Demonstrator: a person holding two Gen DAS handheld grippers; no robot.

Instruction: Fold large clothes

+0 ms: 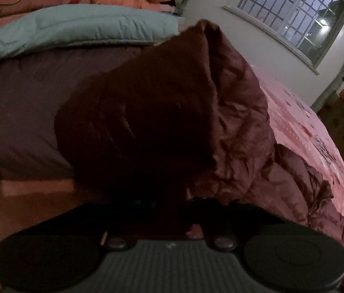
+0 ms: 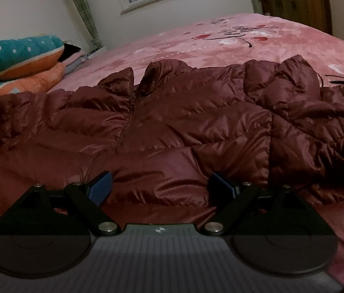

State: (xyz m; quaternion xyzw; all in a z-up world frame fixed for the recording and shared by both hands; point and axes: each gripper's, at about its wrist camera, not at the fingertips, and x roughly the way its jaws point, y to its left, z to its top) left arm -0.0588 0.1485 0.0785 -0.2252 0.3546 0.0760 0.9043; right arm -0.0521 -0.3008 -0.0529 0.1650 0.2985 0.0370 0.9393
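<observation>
- Jacket (image 2: 172, 127): maroon puffer, spread across the near half of the bed (image 2: 220, 48), collar toward the far edge, one sleeve bunched toward the right edge.
- Likely light, soft and springy, with a slick shiny shell; probably slides out of a shallow pinch and puffs back after a fold.
- Best taken at hem, cuff or seam, deep between the pads, not on smooth quilted panels.
- Right gripper (image 2: 159, 188): spread wide, holding nothing, low over the hem at the near edge.
- Left gripper (image 1: 169, 210): apparently clamped on a raised dark fold of jacket (image 1: 147, 112); fingertips buried in shadow.
- Right view alone: whole jacket, zip, collar.
- Left view alone: lifted fold, teal quilt (image 1: 74, 29) beyond.
</observation>
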